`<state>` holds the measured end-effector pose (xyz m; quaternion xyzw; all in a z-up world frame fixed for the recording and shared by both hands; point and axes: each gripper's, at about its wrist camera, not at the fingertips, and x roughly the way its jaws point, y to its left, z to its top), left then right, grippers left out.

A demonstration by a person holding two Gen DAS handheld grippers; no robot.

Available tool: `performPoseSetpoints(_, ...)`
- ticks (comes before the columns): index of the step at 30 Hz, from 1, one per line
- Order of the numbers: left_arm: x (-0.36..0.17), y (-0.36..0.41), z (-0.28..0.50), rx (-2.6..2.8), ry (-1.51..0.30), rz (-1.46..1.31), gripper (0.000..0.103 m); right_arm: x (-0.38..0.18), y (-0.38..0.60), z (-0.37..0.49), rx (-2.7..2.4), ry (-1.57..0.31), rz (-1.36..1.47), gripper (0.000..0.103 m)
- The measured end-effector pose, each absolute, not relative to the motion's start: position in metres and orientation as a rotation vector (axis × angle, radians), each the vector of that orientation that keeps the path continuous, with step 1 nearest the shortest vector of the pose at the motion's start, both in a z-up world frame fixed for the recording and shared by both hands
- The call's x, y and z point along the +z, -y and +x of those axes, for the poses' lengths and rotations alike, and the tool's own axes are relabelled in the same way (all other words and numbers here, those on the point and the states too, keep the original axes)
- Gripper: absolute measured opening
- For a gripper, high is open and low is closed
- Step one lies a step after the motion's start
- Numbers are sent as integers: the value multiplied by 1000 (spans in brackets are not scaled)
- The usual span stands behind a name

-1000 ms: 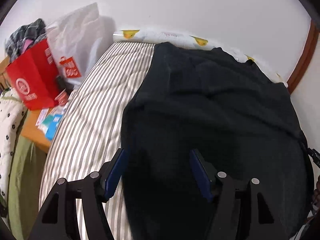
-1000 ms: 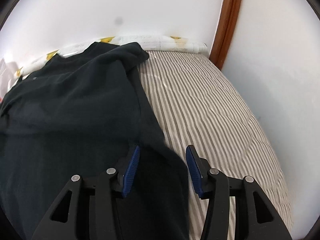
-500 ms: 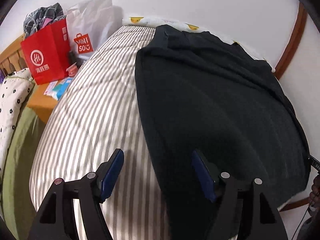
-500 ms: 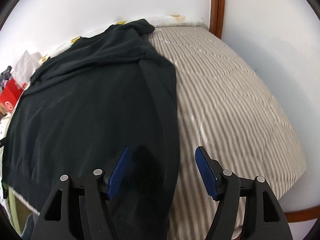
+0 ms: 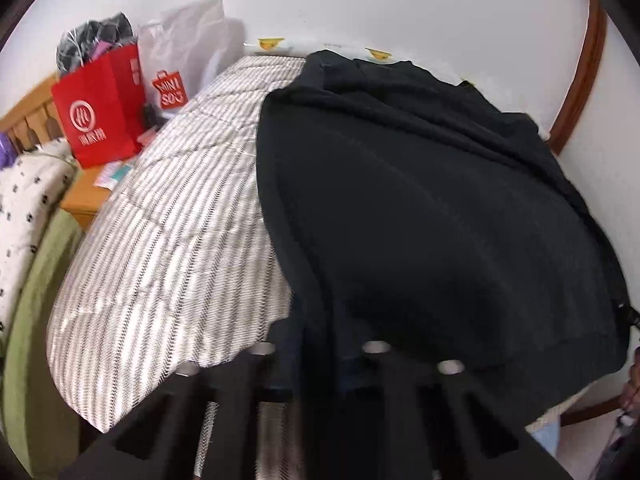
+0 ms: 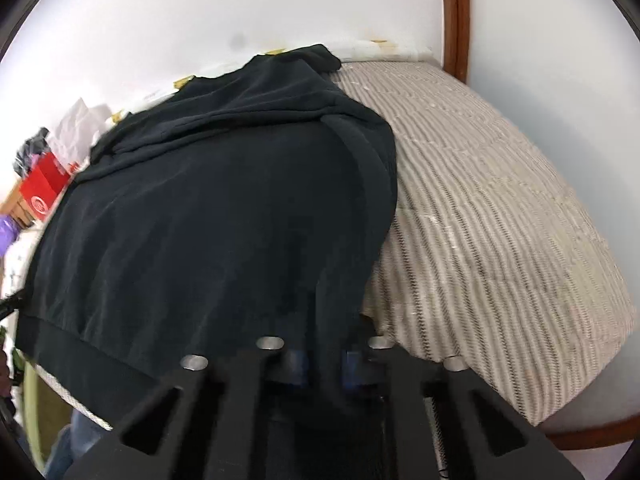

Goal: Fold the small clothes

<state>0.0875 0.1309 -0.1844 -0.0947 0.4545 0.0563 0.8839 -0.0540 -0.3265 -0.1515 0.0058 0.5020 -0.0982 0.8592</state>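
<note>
A black sweatshirt [image 5: 432, 208] lies spread over a striped mattress [image 5: 180, 240], its hem toward me and its collar end by the far wall. My left gripper [image 5: 318, 354] is shut on the sweatshirt's near left hem corner, the cloth bunched between its blue pads. In the right wrist view the same black sweatshirt [image 6: 224, 216] fills the left half. My right gripper [image 6: 324, 366] is shut on its near right hem corner, with fabric pinched between the pads. Both sets of fingertips are largely covered by the dark cloth.
A red paper bag [image 5: 100, 112] and a white shopping bag [image 5: 180, 60] stand left of the mattress on a wooden stand [image 5: 84, 200]. A dotted pillow [image 5: 28, 200] and green bedding [image 5: 36, 320] lie at far left. White walls and brown wooden trim [image 6: 454, 12] border the mattress [image 6: 500, 220].
Both grippers drew back toward the mattress's near edge along the sweatshirt, then closed on its hem corners. Half a second ago both stood open over the cloth.
</note>
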Motion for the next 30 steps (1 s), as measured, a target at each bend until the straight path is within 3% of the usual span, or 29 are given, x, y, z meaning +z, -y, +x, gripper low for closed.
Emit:
performPoseSetpoints(13, -144, -145, 39, 14, -839, -240, 6, -86, 328, -81, -100, -933, 19, 7)
performPoseSetpoints(30, -69, -180, 155, 94, -689, -293, 6, -9, 312, 61, -54, -715, 76, 8)
